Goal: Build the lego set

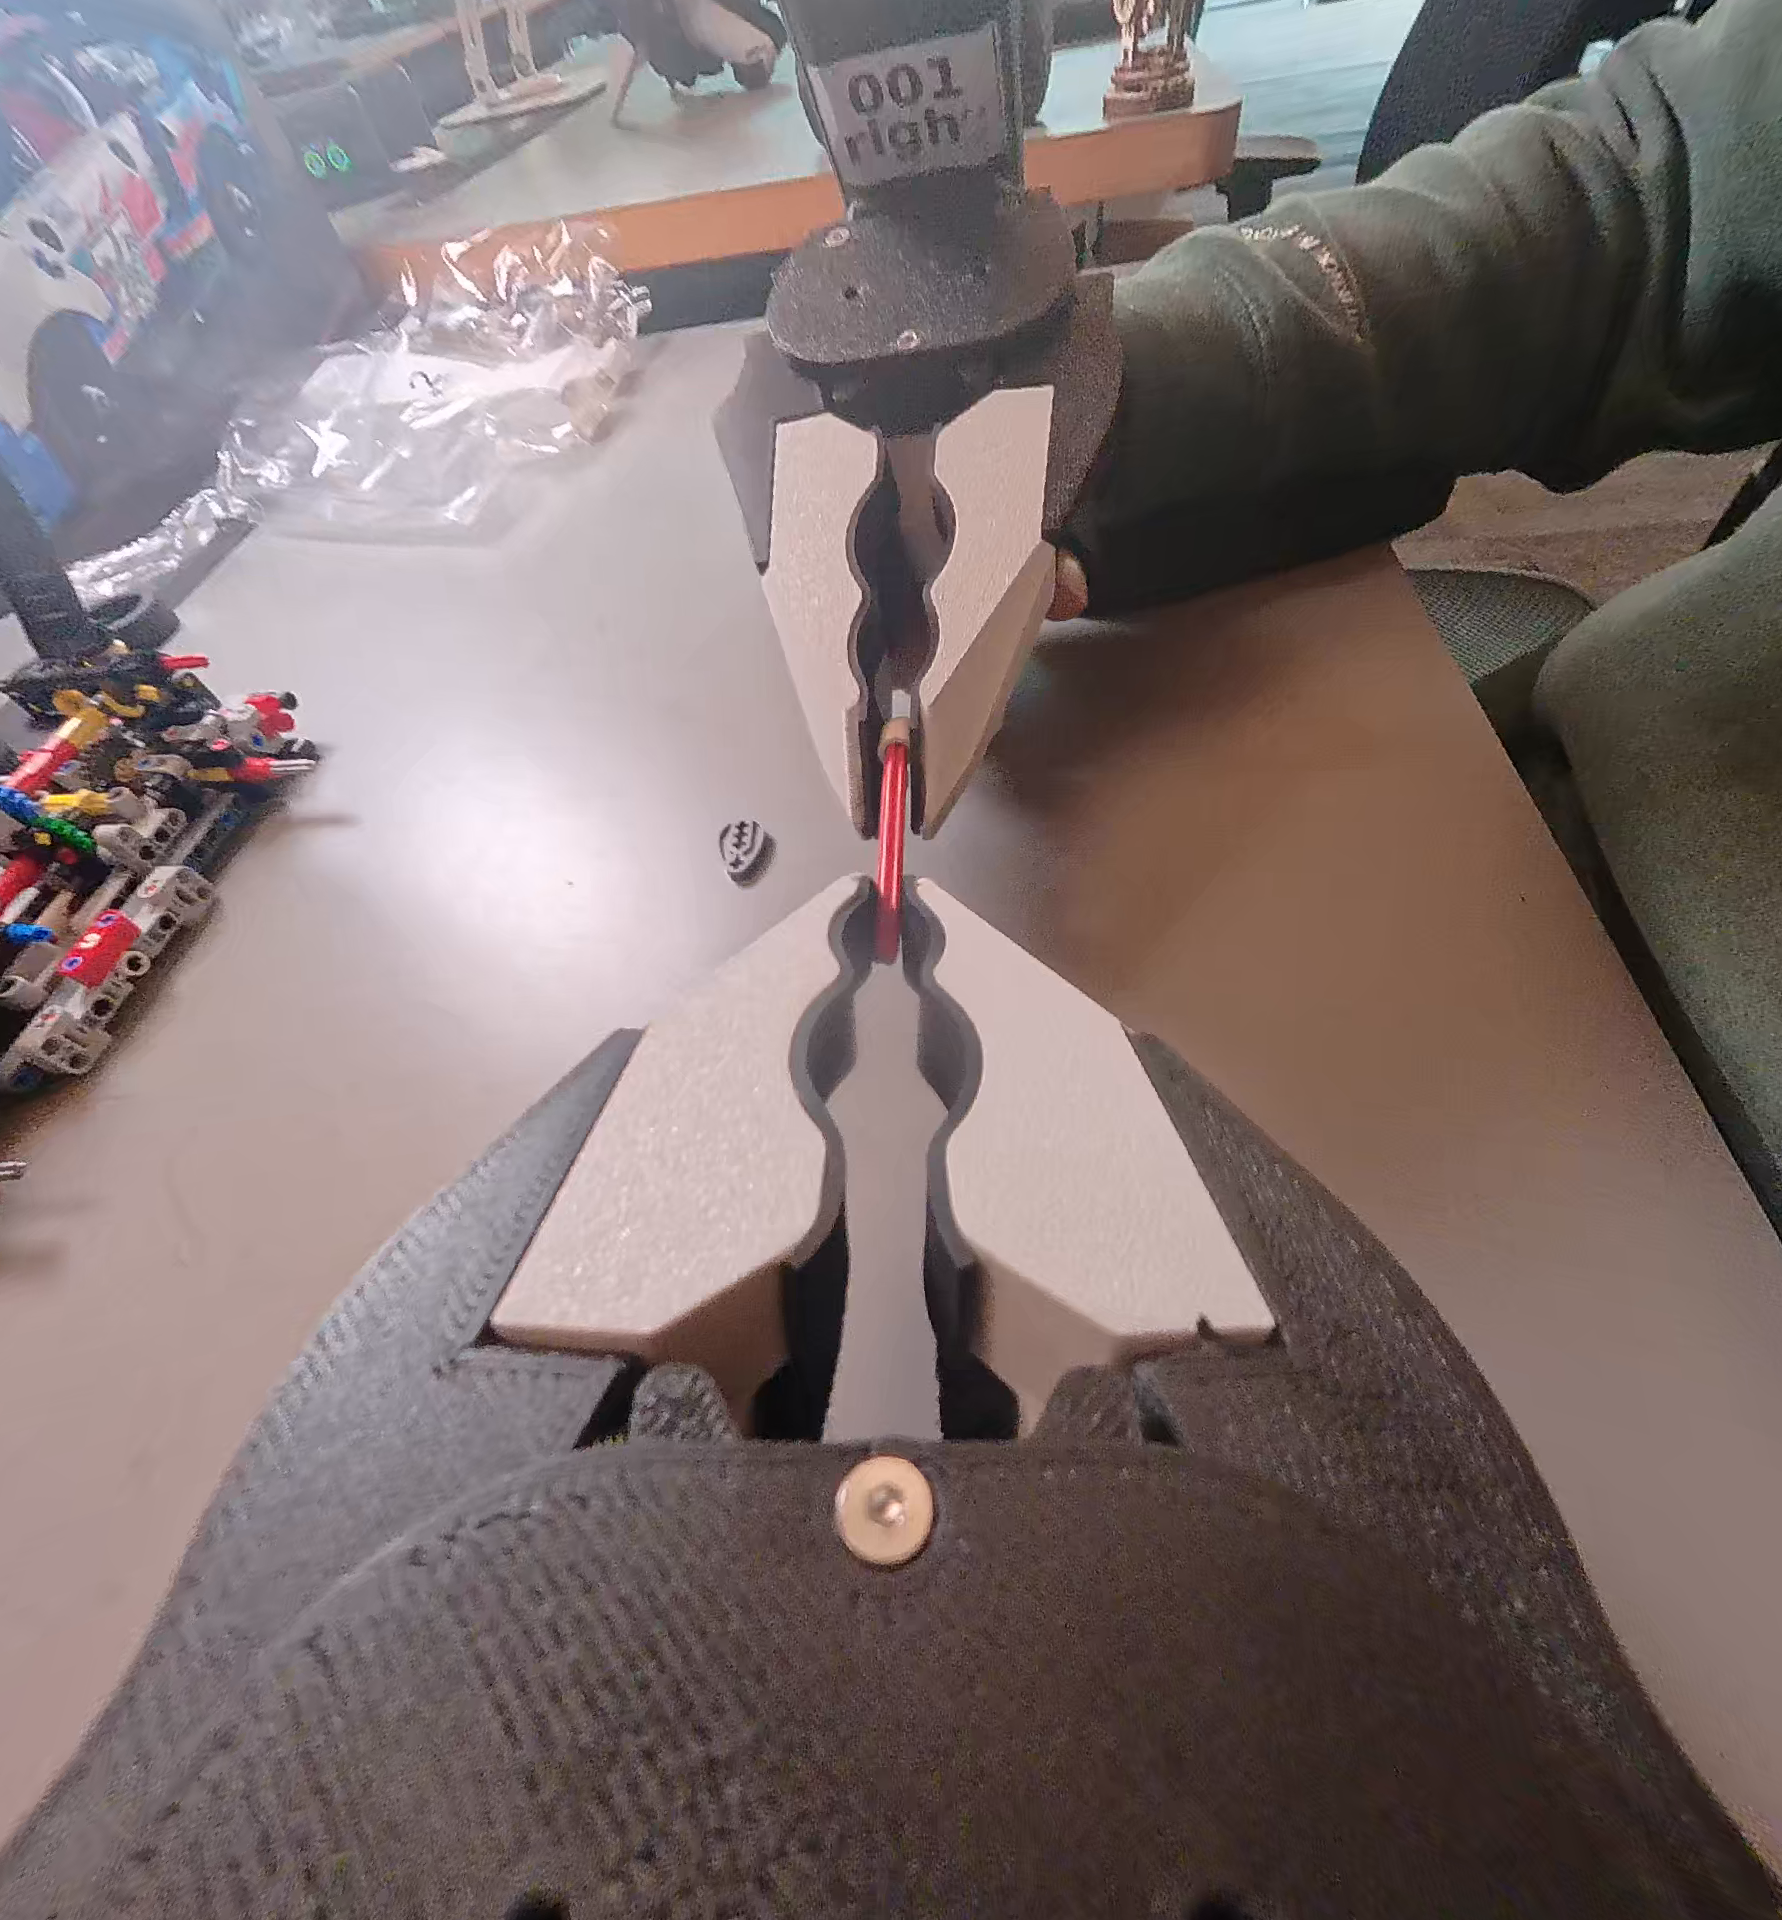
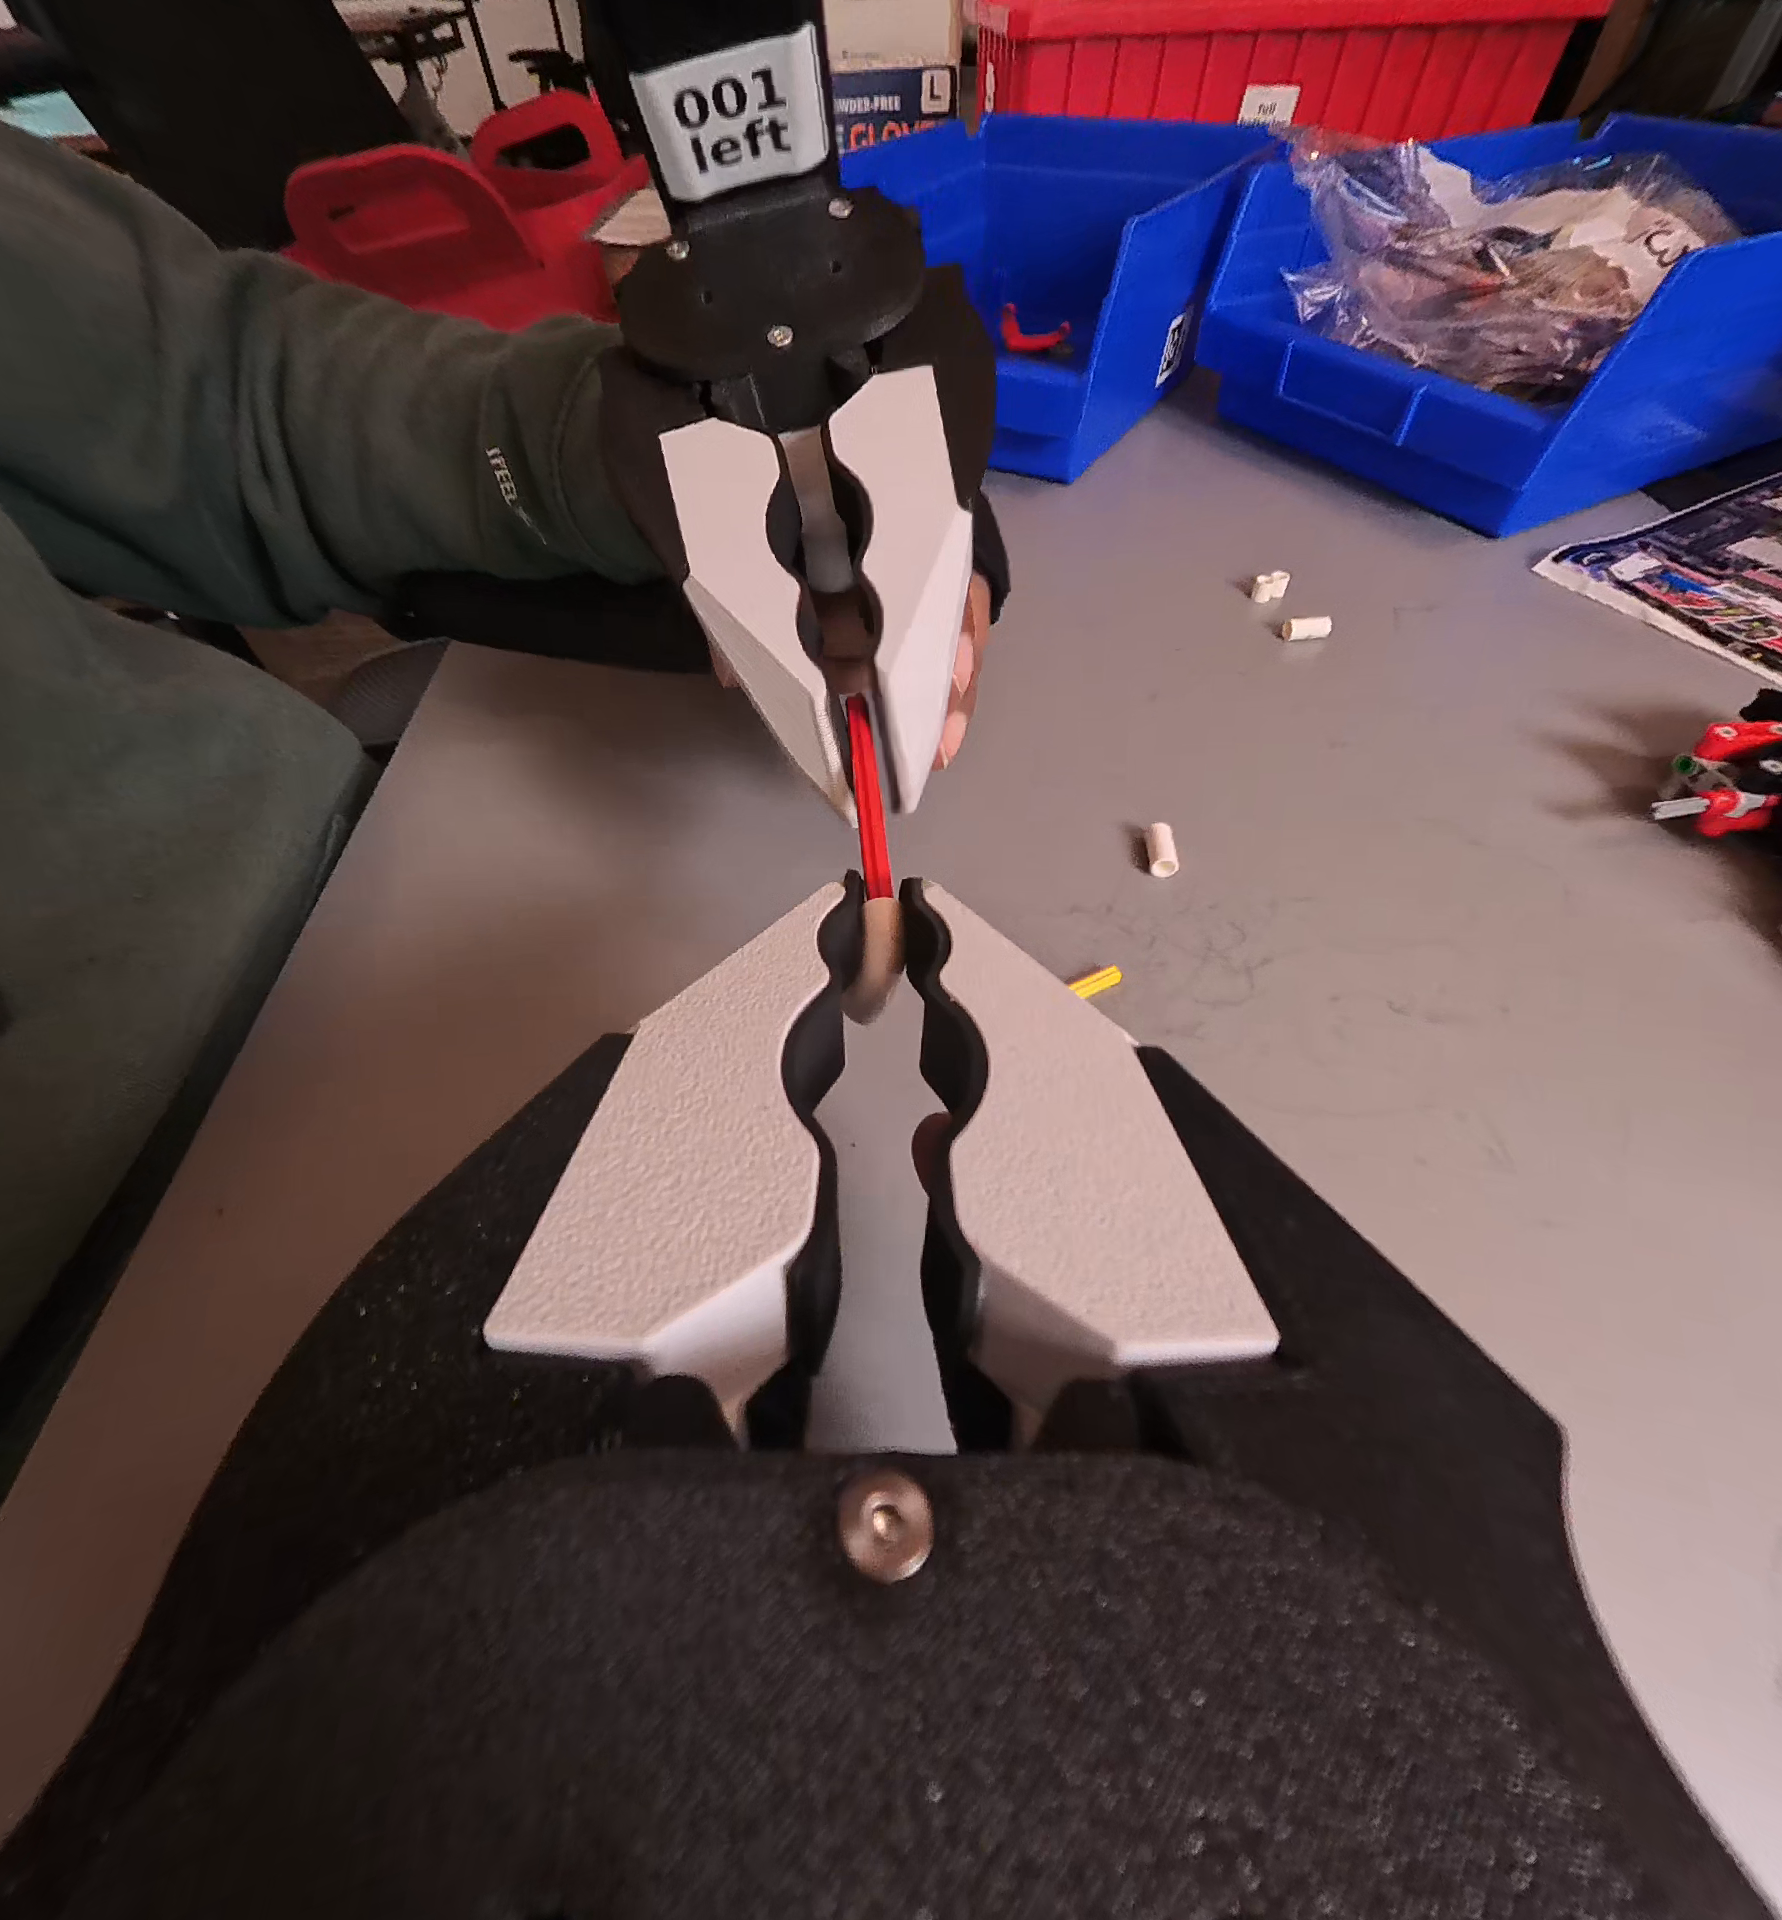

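My left gripper [image 1: 889, 902] is shut on one end of a thin red axle [image 1: 891, 831], held above the grey table [image 1: 513, 935]. My right gripper [image 2: 872, 900] faces it tip to tip and is shut on a small tan sleeve [image 2: 872, 966]. The other end of the red axle [image 2: 871, 821] meets that sleeve. In the left wrist view the right gripper [image 1: 892, 805] shows with the tan sleeve [image 1: 898, 750] between its pads. In the right wrist view the left gripper [image 2: 866, 795] shows clamped on the axle. A gloved hand holds each gripper.
A multicoloured brick model [image 1: 87, 831], clear plastic bags [image 1: 430, 395] and a small black-and-white piece [image 1: 747, 854] lie to the left. Two blue bins [image 2: 1074, 291] [image 2: 1489, 436], loose white sleeves [image 2: 1160, 850], a yellow pin [image 2: 1095, 981], a booklet [image 2: 1718, 571] and a red-black model [image 2: 1770, 779] lie to the right. The grippers are tip to tip, or close to it.
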{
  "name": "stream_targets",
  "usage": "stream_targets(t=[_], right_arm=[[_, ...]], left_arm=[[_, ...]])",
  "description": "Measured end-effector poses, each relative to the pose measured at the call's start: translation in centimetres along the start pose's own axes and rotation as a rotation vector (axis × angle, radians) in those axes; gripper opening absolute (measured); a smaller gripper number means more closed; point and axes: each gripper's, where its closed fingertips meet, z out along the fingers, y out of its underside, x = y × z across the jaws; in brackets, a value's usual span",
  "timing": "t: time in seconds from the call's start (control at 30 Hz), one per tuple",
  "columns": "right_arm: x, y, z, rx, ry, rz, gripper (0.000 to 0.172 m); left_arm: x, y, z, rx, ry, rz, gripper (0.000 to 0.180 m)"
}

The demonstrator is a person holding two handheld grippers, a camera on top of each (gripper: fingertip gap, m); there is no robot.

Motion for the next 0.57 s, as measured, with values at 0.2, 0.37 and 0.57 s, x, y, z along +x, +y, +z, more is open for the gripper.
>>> stream_targets(t=[0.2,0.37,0.57], right_arm=[[1.6,-1.5,-1.7,0.087,0.054,0.031,0.005],[3.1,-2.1,-3.2,0.129,0.128,0.023,0.005],[5.2,-2.2,-5.1,0.151,0.229,0.024,0.005]], left_arm=[[-2.6,-1.1,-1.3,0.098,-0.101,-0.078,0.025],[-5.3,-1.0,-2.3,0.126,-0.216,-0.145,0.045],[-8.4,0.4,-3.9,0.08,-0.388,-0.119,0.035]])
